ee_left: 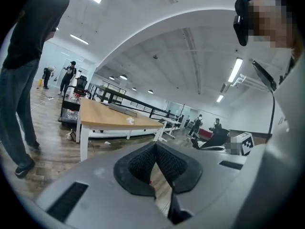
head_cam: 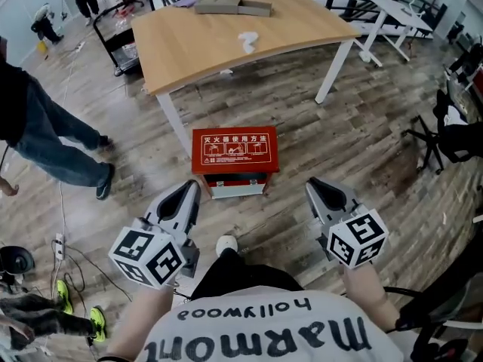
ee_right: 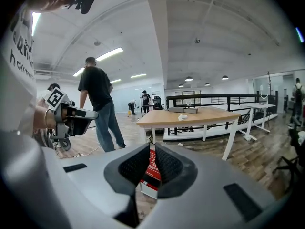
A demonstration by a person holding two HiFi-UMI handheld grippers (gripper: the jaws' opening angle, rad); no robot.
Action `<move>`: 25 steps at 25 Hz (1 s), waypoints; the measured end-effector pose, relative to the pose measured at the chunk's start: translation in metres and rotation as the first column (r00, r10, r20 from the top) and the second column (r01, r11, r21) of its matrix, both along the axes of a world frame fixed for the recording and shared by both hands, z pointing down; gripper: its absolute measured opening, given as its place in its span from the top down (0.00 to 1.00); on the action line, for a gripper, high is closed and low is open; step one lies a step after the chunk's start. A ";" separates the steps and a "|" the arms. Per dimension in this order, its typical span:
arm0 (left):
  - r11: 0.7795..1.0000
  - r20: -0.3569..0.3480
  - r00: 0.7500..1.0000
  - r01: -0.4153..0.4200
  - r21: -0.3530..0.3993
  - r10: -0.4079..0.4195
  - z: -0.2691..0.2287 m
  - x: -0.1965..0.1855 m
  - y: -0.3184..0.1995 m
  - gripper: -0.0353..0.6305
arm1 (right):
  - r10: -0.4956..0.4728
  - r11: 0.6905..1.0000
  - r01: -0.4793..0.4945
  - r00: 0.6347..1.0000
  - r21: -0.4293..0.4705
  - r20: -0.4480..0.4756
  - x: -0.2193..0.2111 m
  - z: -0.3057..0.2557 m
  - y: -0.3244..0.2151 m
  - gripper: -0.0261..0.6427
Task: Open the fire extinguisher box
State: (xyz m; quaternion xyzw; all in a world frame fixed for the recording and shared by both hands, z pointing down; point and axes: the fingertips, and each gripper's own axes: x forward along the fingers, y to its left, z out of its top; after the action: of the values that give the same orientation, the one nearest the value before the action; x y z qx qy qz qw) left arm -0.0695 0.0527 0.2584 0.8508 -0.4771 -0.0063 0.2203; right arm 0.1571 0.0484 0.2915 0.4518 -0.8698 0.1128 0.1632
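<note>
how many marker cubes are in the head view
2: one marker cube on the left hand-held gripper, lower left; the other on the right hand-held gripper, lower right.

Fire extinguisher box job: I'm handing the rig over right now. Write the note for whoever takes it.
Left hand-held gripper: shut, empty, short of the box.
Right hand-held gripper: shut, empty, also short of it.
Box: red, on the floor by a table leg, ahead of and between both grippers; lid looks closed.
Done: nothing on the box yet.
Left: reach it and open it.
</note>
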 end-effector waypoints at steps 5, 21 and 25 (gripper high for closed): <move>0.999 -0.008 1.000 -0.022 -0.049 0.022 0.016 -0.019 -0.050 0.94 | 0.013 0.999 -0.013 1.000 -0.043 -0.016 -0.018 0.016 -0.043 0.82; 0.990 -0.009 0.990 -0.138 -0.016 0.138 0.052 -0.052 -0.143 0.94 | -0.029 0.996 0.013 0.984 -0.092 -0.176 -0.062 0.063 -0.120 0.81; 0.987 0.084 0.983 -0.163 -0.010 0.163 0.082 -0.050 -0.134 0.93 | -0.168 0.982 0.134 0.940 -0.134 -0.295 -0.076 0.099 -0.115 0.73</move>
State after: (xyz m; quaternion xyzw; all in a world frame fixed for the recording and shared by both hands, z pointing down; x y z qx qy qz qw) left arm -0.1198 -0.0813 0.3402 0.8861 -0.4149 0.0485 0.2010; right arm 0.0812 -0.0664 0.3903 0.3858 -0.8585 0.0773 0.3289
